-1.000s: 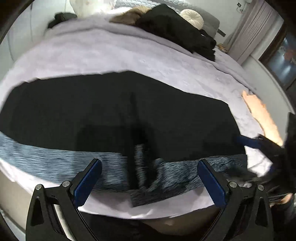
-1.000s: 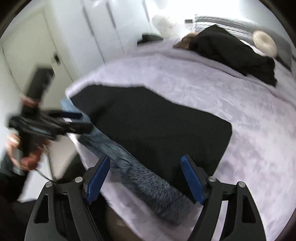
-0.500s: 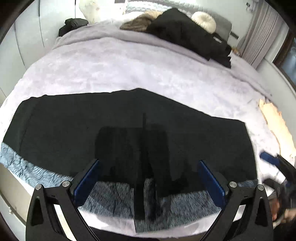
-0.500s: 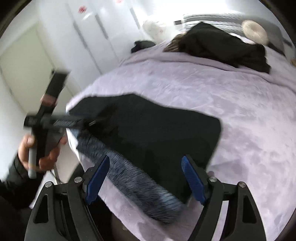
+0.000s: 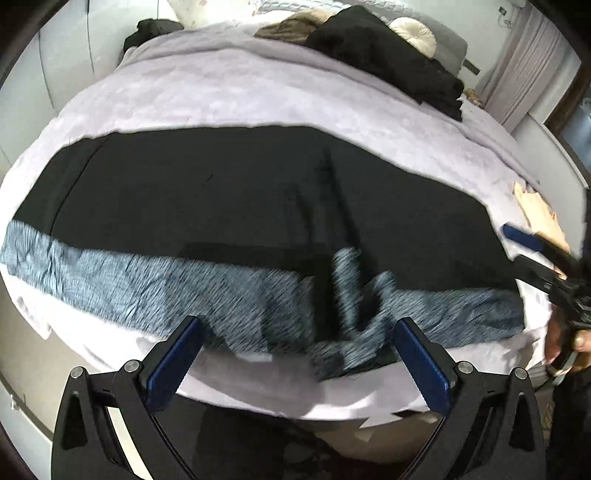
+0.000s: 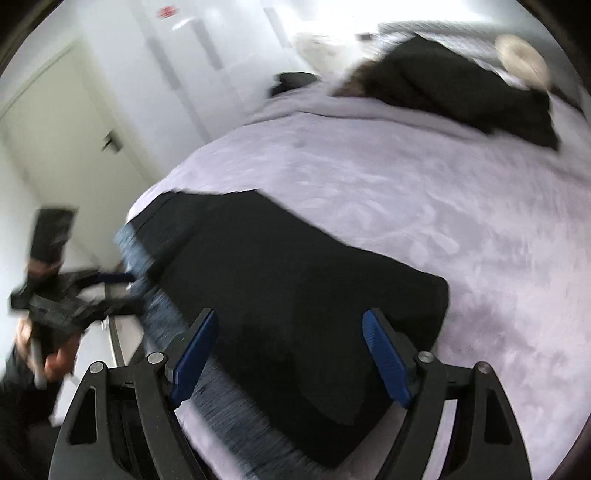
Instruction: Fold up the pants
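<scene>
Black pants [image 5: 240, 192] lie flat across the near part of a lilac bed [image 5: 240, 92], with a blue-grey heathered strip [image 5: 147, 284] along their near edge, rumpled near the middle. My left gripper [image 5: 295, 325] hangs open above that strip, nothing between its fingers. In the right wrist view the same pants [image 6: 288, 277] run away to the left. My right gripper [image 6: 290, 315] hovers over their near end, its jaws opening and empty. The left gripper [image 6: 74, 295] shows blurred at the left there, and the right gripper [image 5: 535, 251] at the right edge of the left wrist view.
A heap of black clothing [image 5: 388, 55] and a round cream cushion [image 5: 413, 31] lie at the head of the bed. White wardrobe doors [image 6: 92, 129] stand to the left, a curtain [image 5: 517, 74] at the far right. The bed's edge runs just below both grippers.
The left view pushed in over the pants, then drew back, so the blue-grey strip fills more of the foreground again. The right gripper slid over the pants' end. The pants stay flat.
</scene>
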Available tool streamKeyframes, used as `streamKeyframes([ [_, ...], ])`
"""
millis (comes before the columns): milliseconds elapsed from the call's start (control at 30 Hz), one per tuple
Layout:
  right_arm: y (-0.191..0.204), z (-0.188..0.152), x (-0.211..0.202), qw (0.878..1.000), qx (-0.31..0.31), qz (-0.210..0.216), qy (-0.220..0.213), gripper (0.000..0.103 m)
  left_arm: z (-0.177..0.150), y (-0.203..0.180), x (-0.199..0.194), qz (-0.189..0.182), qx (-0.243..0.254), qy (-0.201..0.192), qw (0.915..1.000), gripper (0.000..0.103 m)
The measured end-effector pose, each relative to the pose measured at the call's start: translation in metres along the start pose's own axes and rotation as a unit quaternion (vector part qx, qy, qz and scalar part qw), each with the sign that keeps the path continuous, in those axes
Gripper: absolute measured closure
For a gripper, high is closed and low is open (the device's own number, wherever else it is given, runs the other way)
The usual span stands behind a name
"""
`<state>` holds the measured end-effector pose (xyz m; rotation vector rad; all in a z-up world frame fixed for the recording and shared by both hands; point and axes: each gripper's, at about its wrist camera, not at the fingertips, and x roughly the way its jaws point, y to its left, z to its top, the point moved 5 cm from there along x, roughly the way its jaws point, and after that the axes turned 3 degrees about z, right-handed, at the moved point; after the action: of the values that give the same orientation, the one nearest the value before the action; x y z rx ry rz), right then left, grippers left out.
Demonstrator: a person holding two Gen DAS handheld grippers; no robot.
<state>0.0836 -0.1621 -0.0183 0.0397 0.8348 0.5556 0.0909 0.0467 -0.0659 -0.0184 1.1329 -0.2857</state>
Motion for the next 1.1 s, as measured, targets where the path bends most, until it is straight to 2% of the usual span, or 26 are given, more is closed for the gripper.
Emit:
streamKeyframes([
  [133, 0.026, 0.027, 0.023, 0.994, -0.102, -0.009, 0.03, 0.017, -0.002, -0.002, 0.0, -0.026, -0.012, 0.0, 0.9996, 0.0],
  [267, 0.037, 0.07, 0.067, 0.985, -0.14, 0.056, 0.084, 0.016, -0.001, -0.018, -0.002, -0.043, 0.015, -0.009, 0.9989, 0.0],
  [400, 0.038, 0.096, 0.121, 0.966, -0.163, 0.106, 0.173, 0.016, 0.001, -0.024, 0.005, -0.057, 0.016, -0.005, 0.9983, 0.0],
  [500, 0.043, 0.096, 0.153, 0.937, -0.179, 0.163, 0.253, 0.016, 0.004, -0.027, 0.009, -0.081, 0.021, -0.005, 0.9965, 0.0],
  [567, 0.052, 0.085, 0.167, 0.905, -0.191, 0.222, 0.31, 0.015, 0.009, -0.027, 0.016, -0.08, 0.024, 0.0, 0.9965, 0.0],
  [633, 0.06, 0.079, 0.172, 0.891, -0.224, 0.236, 0.316, 0.015, 0.014, -0.026, 0.021, -0.083, 0.02, 0.006, 0.9964, 0.0],
  [667, 0.062, 0.078, 0.173, 0.888, -0.228, 0.243, 0.316, 0.02, 0.017, -0.027, 0.023, -0.084, 0.02, 0.005, 0.9963, 0.0],
  [700, 0.064, 0.078, 0.173, 0.887, -0.228, 0.249, 0.315, 0.033, 0.021, -0.029, 0.023, -0.085, 0.023, 0.003, 0.9961, 0.0],
  [733, 0.064, 0.077, 0.172, 0.889, -0.229, 0.248, 0.309, 0.039, 0.023, -0.03, 0.023, -0.084, 0.025, 0.001, 0.9962, 0.0],
  [767, 0.064, 0.077, 0.168, 0.89, -0.229, 0.249, 0.304, 0.052, 0.026, -0.033, 0.021, -0.085, 0.028, -0.002, 0.996, 0.0],
  [800, 0.065, 0.079, 0.165, 0.891, -0.23, 0.256, 0.297, 0.069, 0.03, -0.037, 0.016, -0.091, 0.032, -0.009, 0.9953, 0.001],
  [833, 0.066, 0.078, 0.155, 0.89, -0.229, 0.267, 0.289, 0.078, 0.032, -0.039, 0.011, -0.097, 0.038, -0.017, 0.9944, 0.015],
  [867, 0.069, 0.079, 0.146, 0.891, -0.233, 0.274, 0.279, 0.085, 0.036, -0.045, 0.003, -0.107, 0.05, -0.023, 0.9928, 0.023],
  [933, 0.074, 0.084, 0.125, 0.894, -0.254, 0.273, 0.248, 0.091, 0.049, -0.048, -0.01, -0.1, 0.058, -0.046, 0.9923, 0.023],
  [1000, 0.075, 0.095, 0.109, 0.904, -0.257, 0.268, 0.211, 0.092, 0.062, -0.046, -0.014, -0.09, 0.057, -0.062, 0.9924, 0.023],
  [1100, 0.064, 0.108, 0.103, 0.922, -0.251, 0.241, 0.172, 0.092, 0.082, -0.036, -0.003, -0.079, 0.037, -0.06, 0.9944, 0.023],
])
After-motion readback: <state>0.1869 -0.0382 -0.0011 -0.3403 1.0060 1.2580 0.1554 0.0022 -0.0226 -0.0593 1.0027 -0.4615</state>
